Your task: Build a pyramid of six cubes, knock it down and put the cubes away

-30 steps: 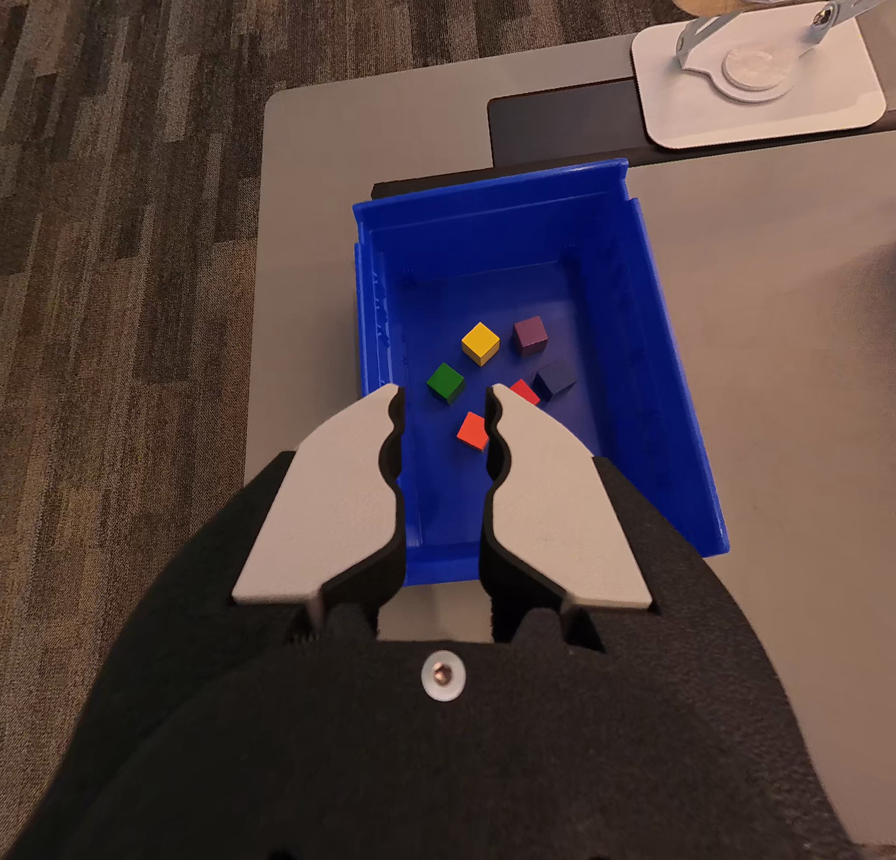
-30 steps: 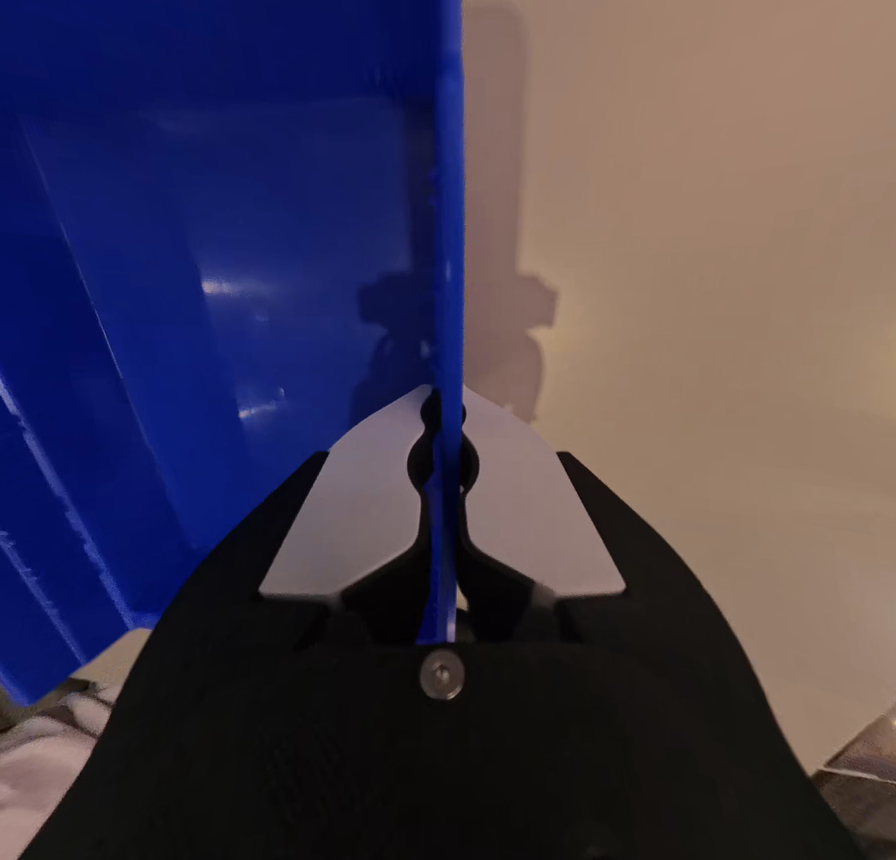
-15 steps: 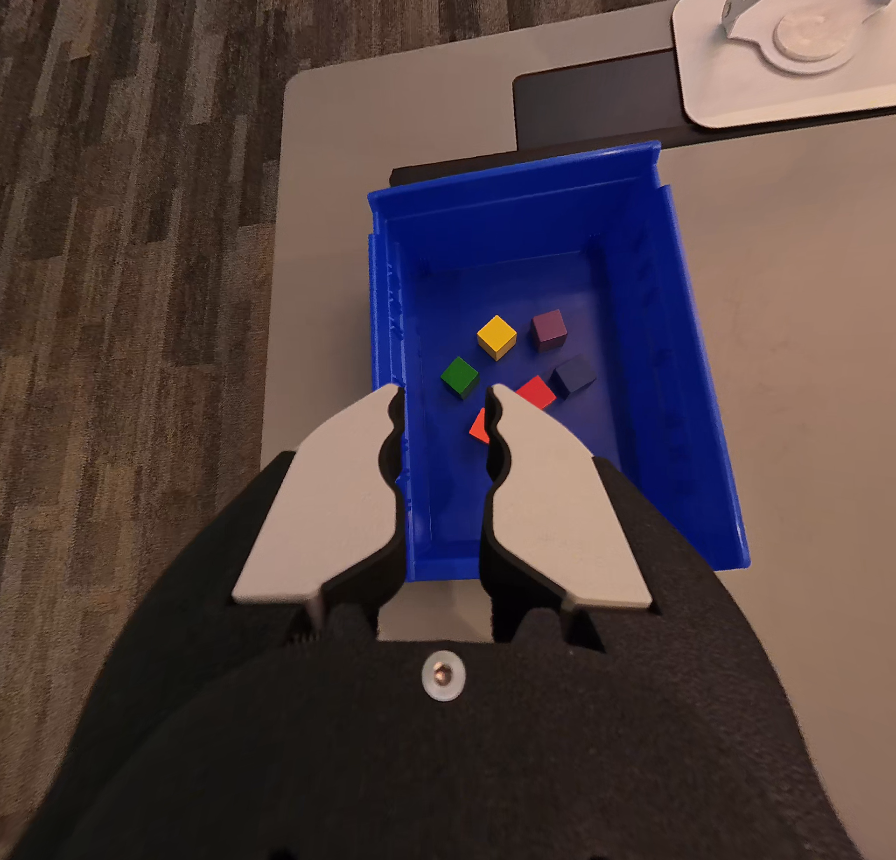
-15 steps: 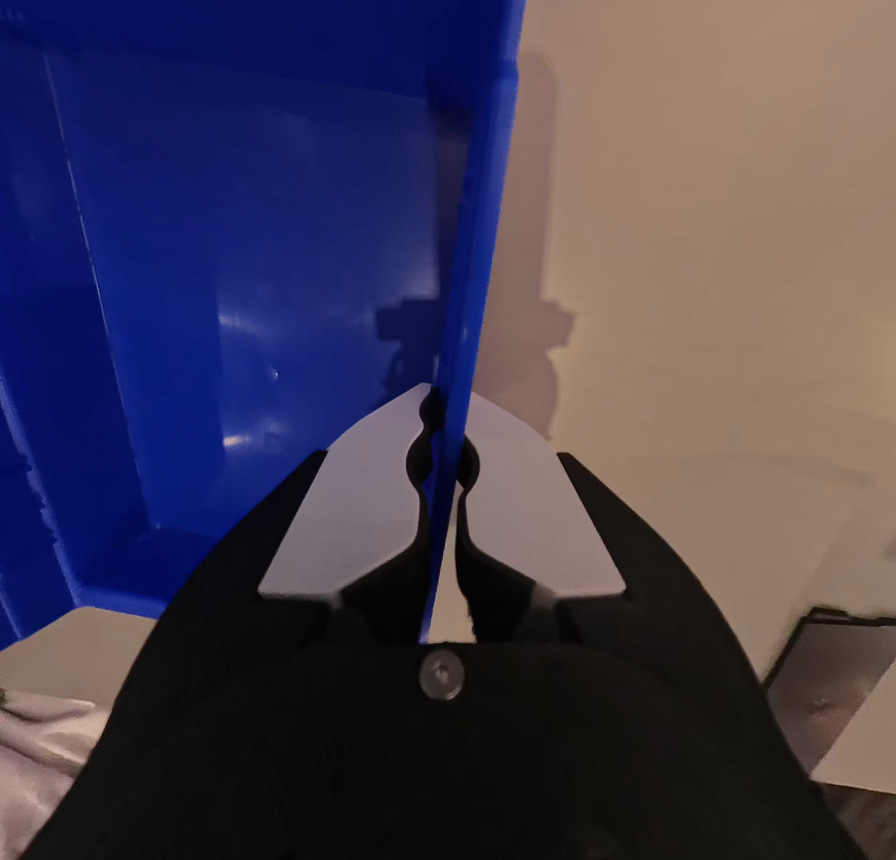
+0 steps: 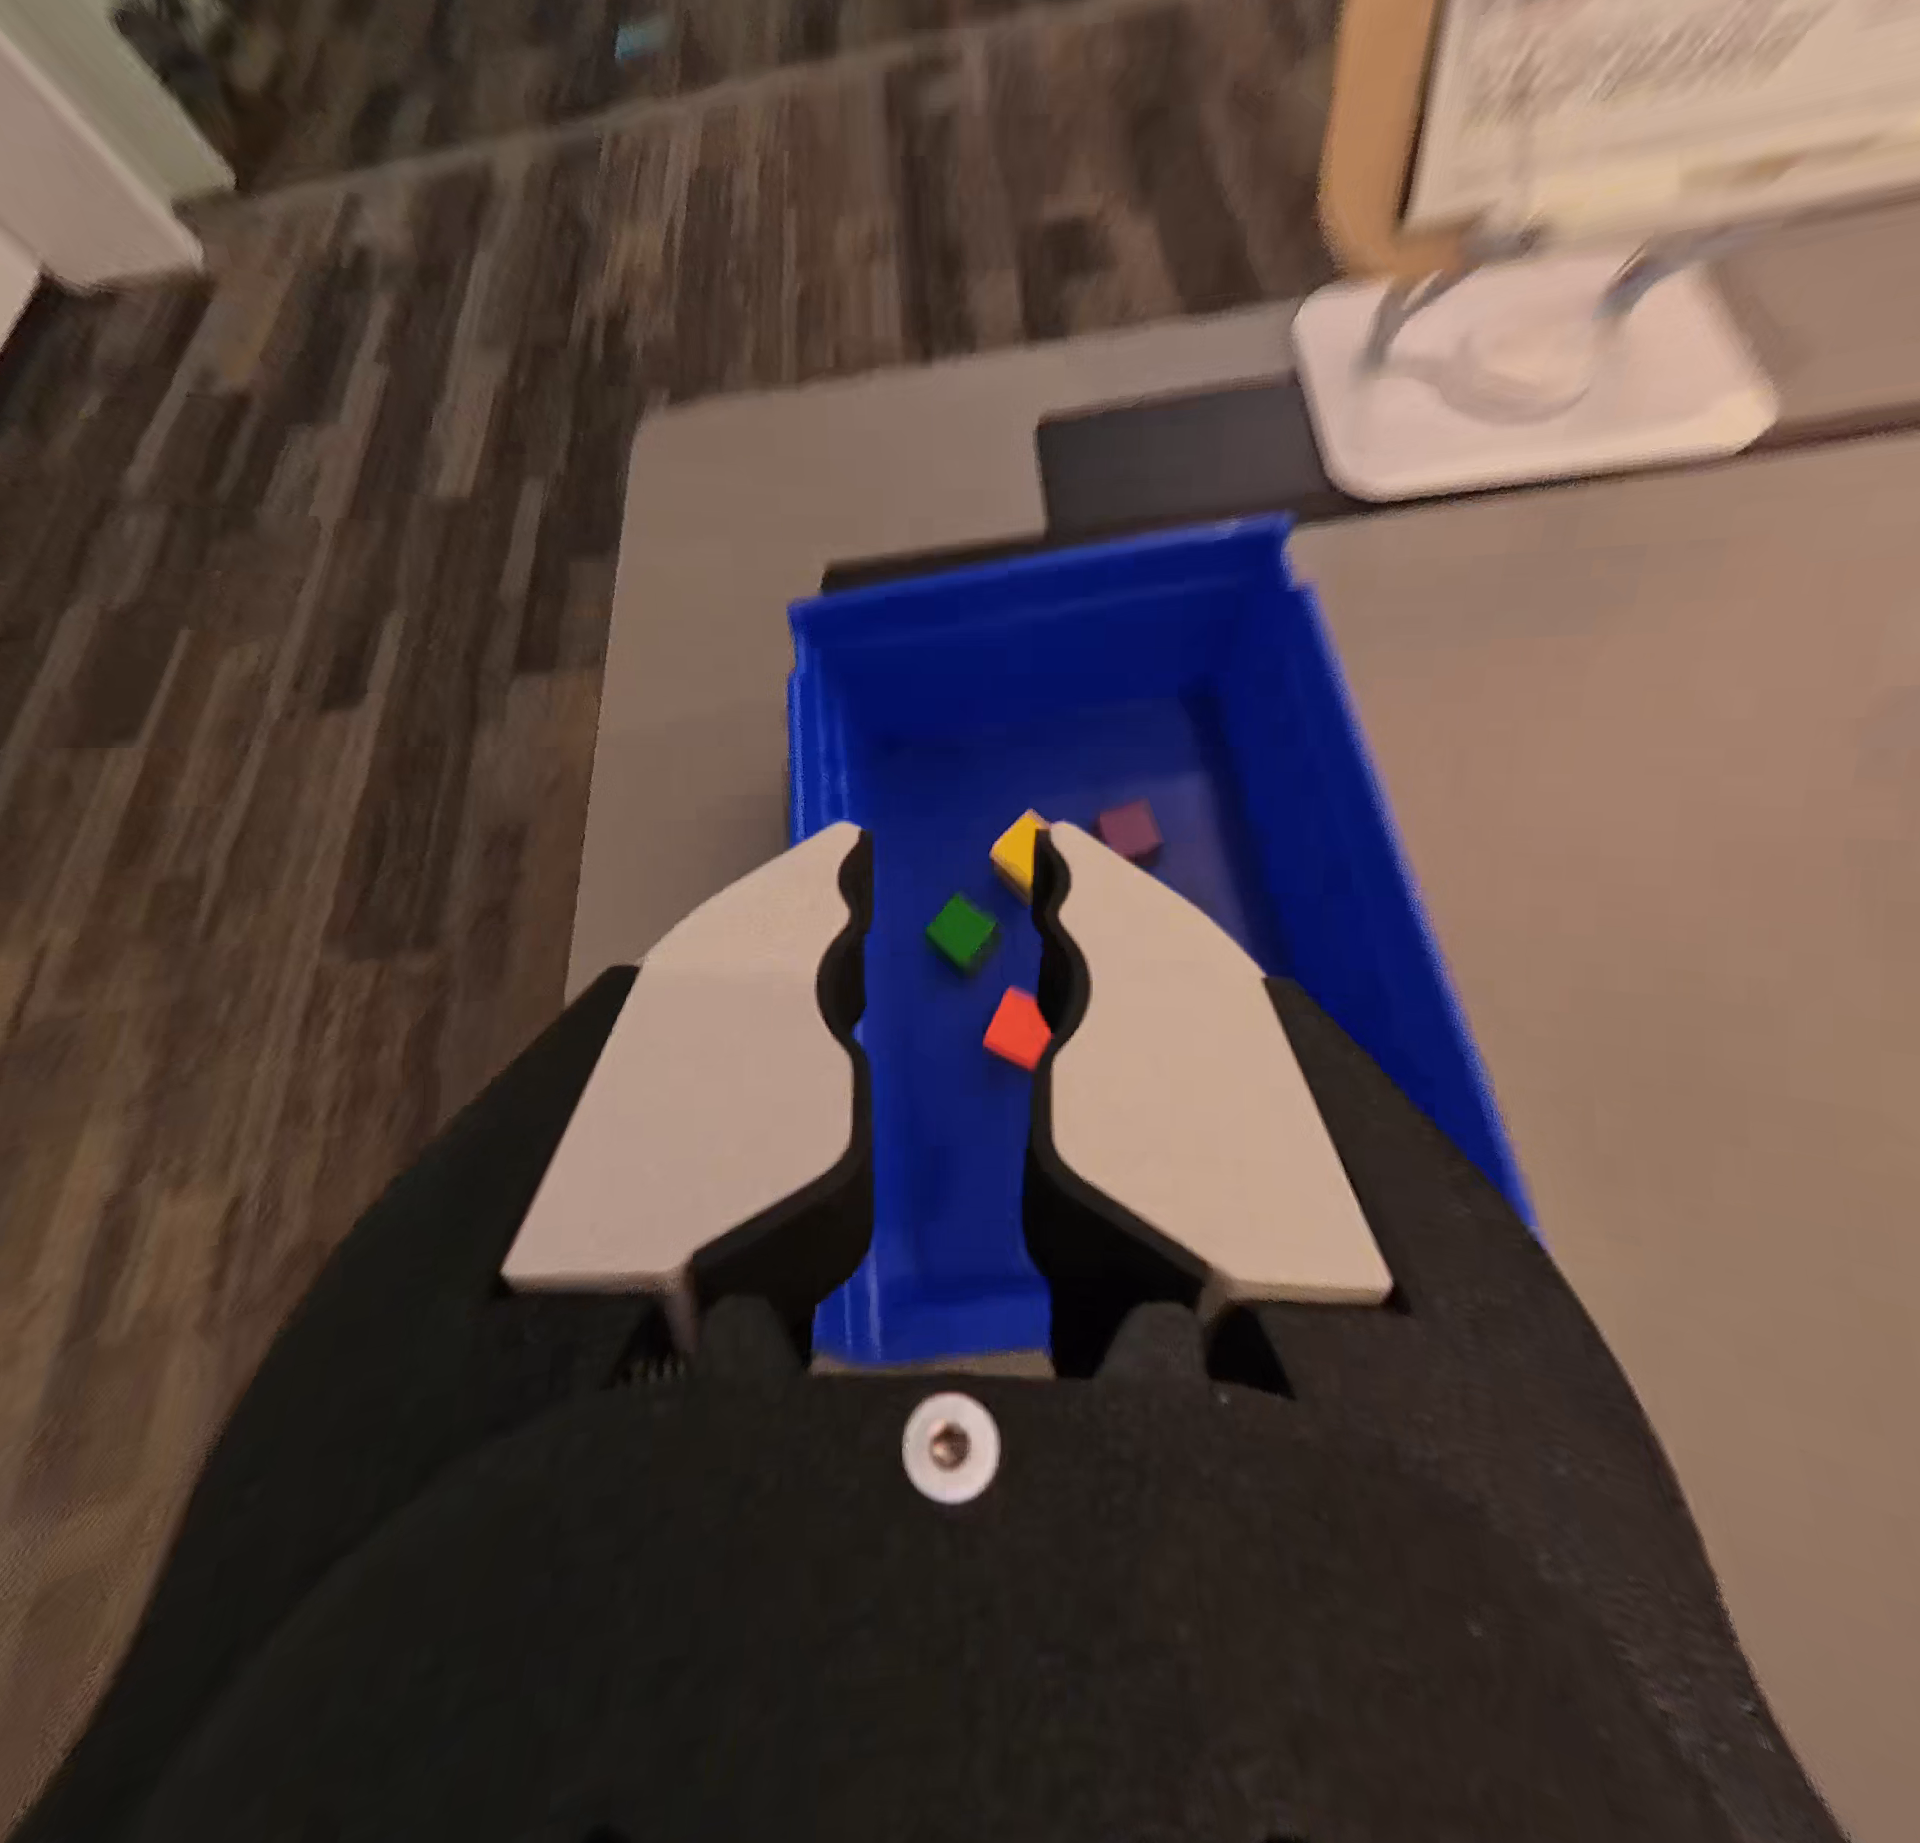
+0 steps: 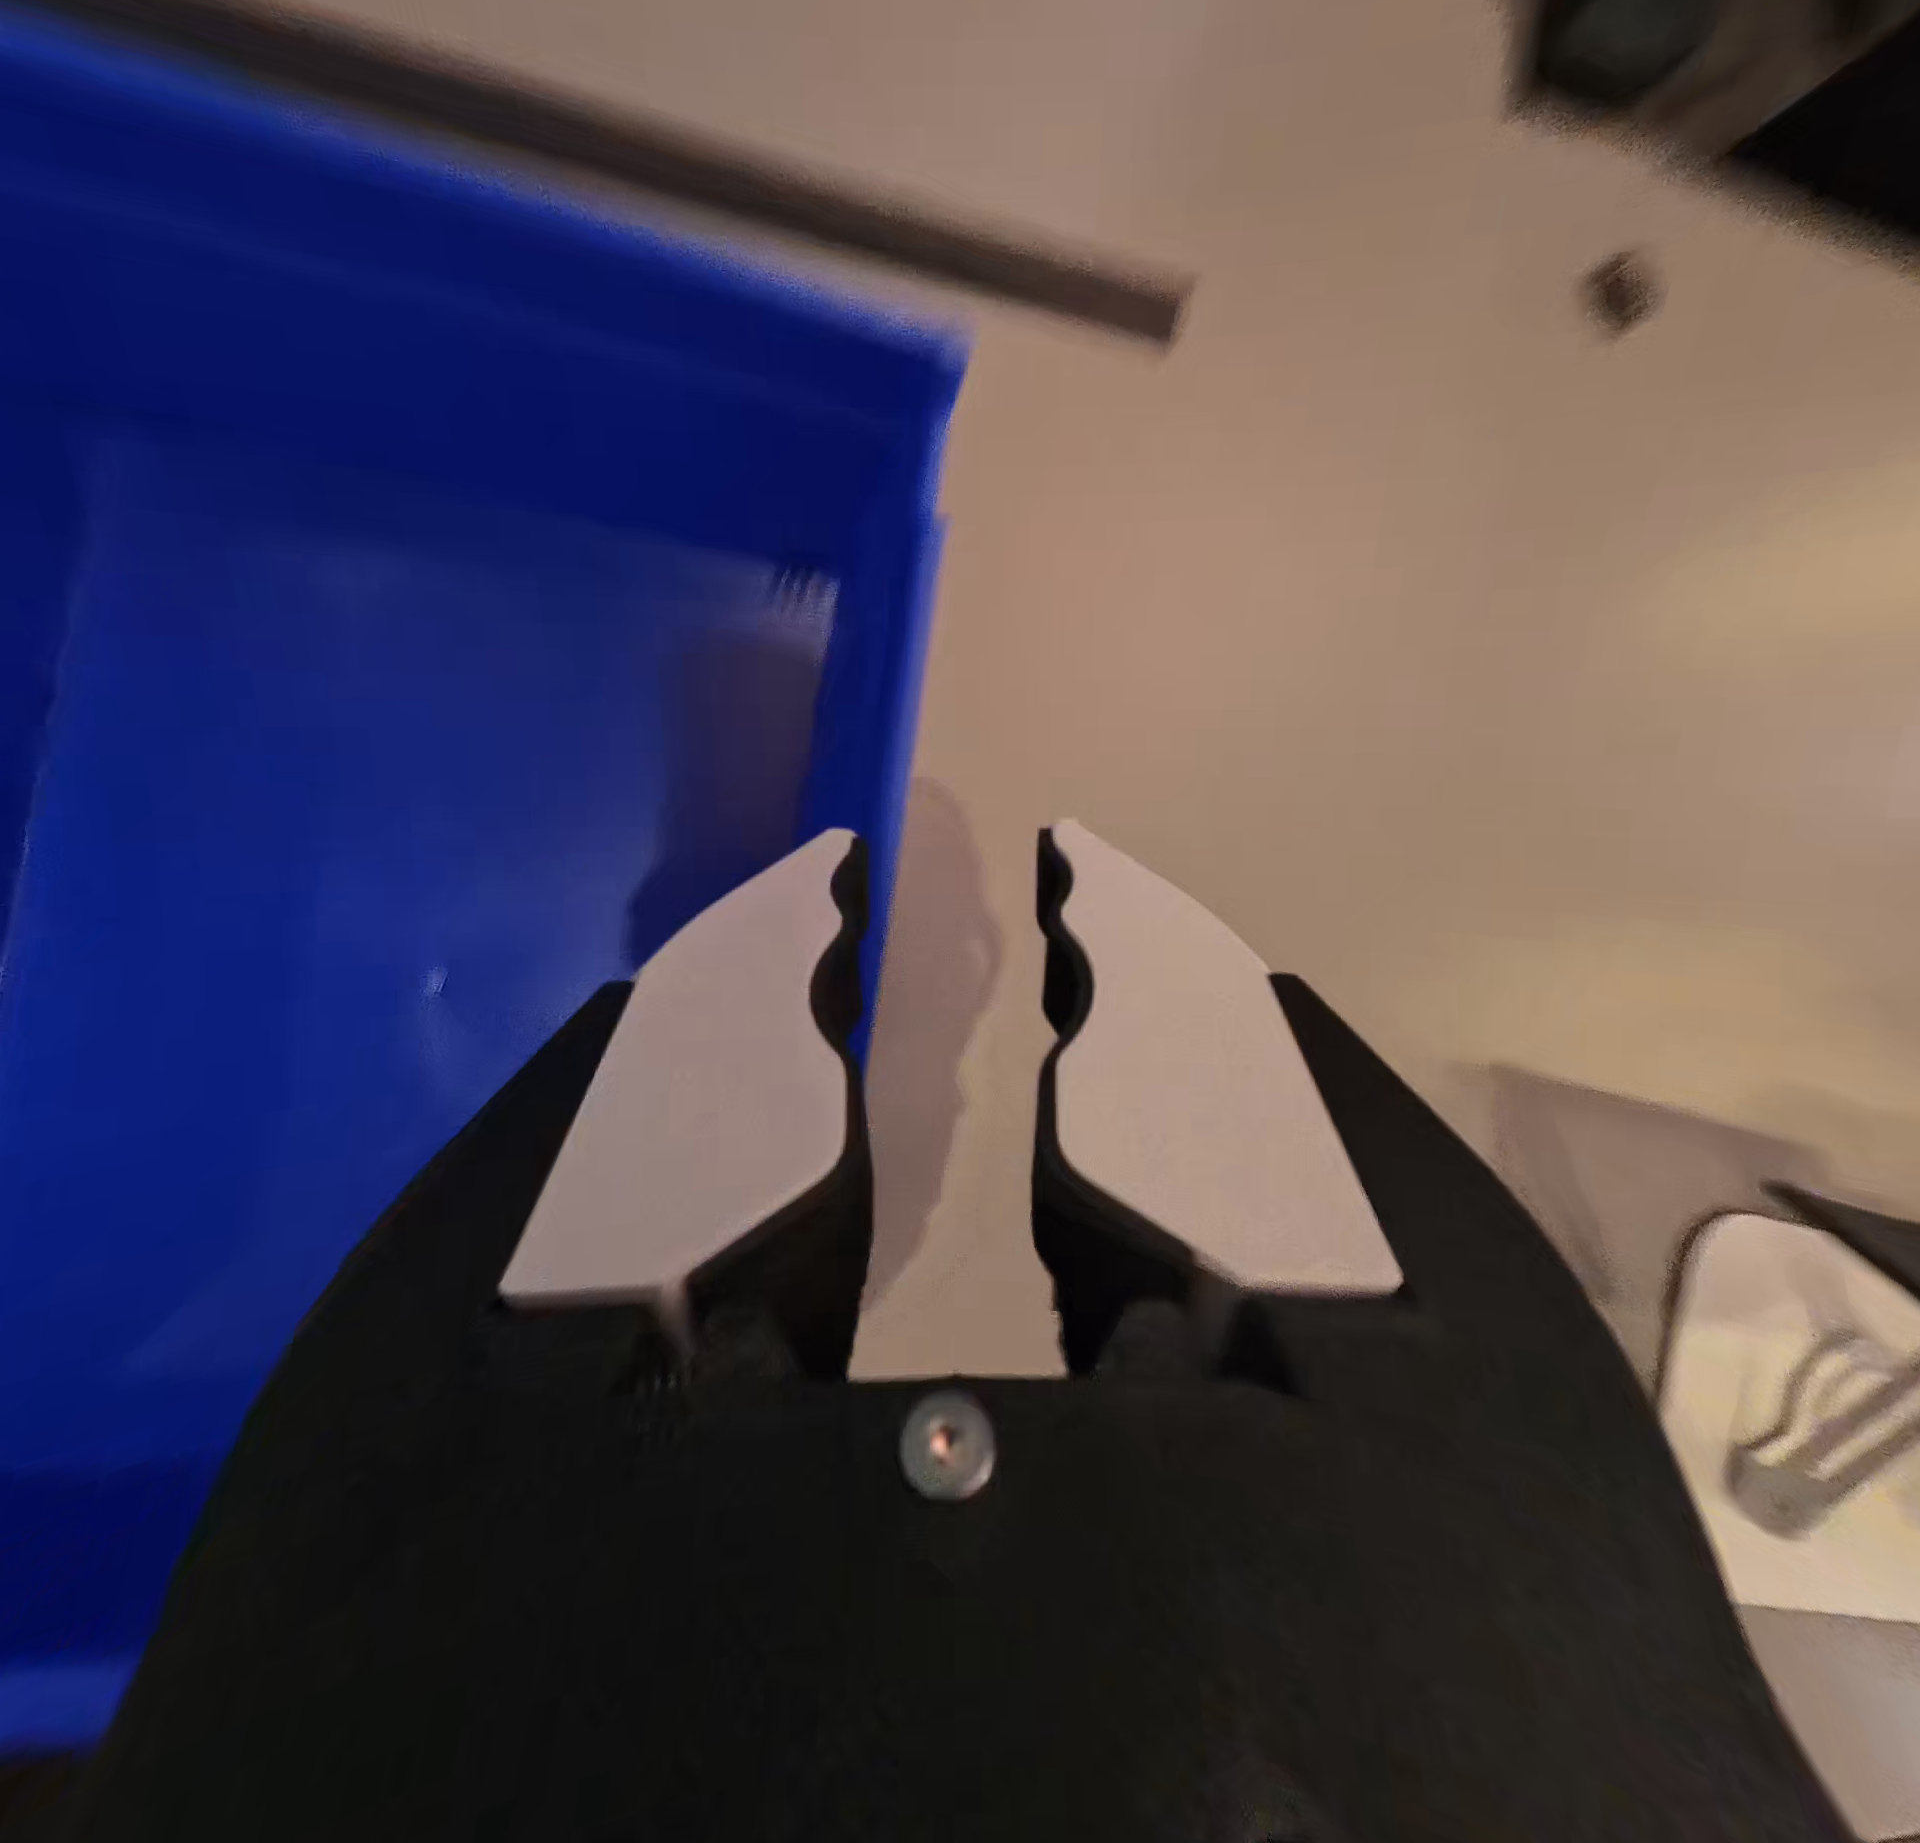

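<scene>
The blue bin (image 5: 1340,785) sat on the grey table (image 5: 1662,858) with cubes loose inside: yellow (image 5: 1016,848), green (image 5: 961,931), red (image 5: 1016,1030) and purple (image 5: 1130,829) showed. The left gripper (image 5: 951,837) hung over it, jaws apart, holding nothing. The right gripper (image 6: 948,843) was spread too, beside the bin wall.

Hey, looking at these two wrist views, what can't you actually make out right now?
- Left wrist view: only four cubes show in the blue bin; the left gripper fingers cover the rest and half of the yellow cube.
- Right wrist view: blur and the bin wall hide every cube.
- Right wrist view: the dark thing at the top right is cut off and blurred.
</scene>
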Available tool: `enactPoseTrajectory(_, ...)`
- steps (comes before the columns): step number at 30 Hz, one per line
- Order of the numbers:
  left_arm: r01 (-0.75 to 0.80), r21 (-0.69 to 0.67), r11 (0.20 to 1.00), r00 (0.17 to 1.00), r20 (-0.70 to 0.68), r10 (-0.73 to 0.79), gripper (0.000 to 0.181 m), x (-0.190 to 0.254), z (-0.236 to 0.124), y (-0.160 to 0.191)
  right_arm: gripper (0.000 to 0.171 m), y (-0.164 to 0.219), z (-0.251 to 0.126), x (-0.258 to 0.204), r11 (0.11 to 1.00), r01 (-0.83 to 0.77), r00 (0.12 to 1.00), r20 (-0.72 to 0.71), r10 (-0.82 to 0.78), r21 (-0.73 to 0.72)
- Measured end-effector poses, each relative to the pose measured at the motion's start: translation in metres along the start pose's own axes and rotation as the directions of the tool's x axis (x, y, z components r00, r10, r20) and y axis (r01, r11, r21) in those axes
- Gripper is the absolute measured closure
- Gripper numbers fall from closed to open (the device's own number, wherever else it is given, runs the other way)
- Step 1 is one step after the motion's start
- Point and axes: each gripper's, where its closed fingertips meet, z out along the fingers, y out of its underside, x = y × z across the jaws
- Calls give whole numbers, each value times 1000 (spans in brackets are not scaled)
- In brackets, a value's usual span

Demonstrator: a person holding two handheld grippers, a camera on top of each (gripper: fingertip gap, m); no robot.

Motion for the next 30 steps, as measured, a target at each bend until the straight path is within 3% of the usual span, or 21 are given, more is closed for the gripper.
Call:
enactPoseTrajectory(2, 25, 161, 987, 998, -64, -15, 150, 7, -19, -23, 139, -33, -39, 12, 968, 22, 990, -143, 15, 250)
enactPoseTrajectory(4, 58, 275, 960, 990, -142, -18, 148, 17, -37, -35, 138, -63, -89, 6, 866, 61, 978, -201, 47, 497)
enactPoseTrajectory(8, -15, 329, 944, 968, -230, 95, 145, 35, -39, -29, 109, -101, -165, -54, 552, 61, 998, -63, -15, 832)
enactPoseTrajectory(9, -44, 296, 954, 965, -234, 117, 146, 36, -31, -23, 109, -106, -172, -72, 521, 23, 998, 8, -56, 853)
enactPoseTrajectory(12, -158, 180, 971, 959, -207, 194, 153, 36, -6, -4, 103, -116, -173, -126, 575, -127, 943, 279, -183, 808)
enactPoseTrajectory(15, -265, 127, 956, 943, -170, 285, 156, 36, 17, 3, 111, -129, -199, -158, 503, -229, 855, 419, -305, 834)
enactPoseTrajectory(17, -333, 101, 937, 916, -200, 347, 166, 45, 31, 9, 135, -134, -215, -164, 435, -246, 833, 418, -361, 866)
enactPoseTrajectory(19, -399, 60, 915, 888, -223, 402, 181, 52, 45, 16, 136, -138, -221, -157, 365, -268, 861, 391, -324, 892)
enactPoseTrajectory(21, -462, 20, 886, 857, -245, 453, 181, 60, 58, 24, 137, -138, -221, -154, 300, -277, 874, 369, -316, 913)
enactPoseTrajectory(24, -520, 6, 854, 833, -216, 509, 181, 67, 73, 22, 139, -134, -202, -158, 377, -285, 852, 413, -321, 881)
enactPoseTrajectory(28, -486, 144, 862, 839, -197, 506, 181, 84, 66, -4, 140, -134, -208, -159, 302, -253, 867, 354, -350, 919)
enactPoseTrajectory(30, -438, 263, 860, 850, -190, 491, 181, 90, 52, -22, 156, -134, -217, -161, 246, -196, 894, 276, -353, 949)
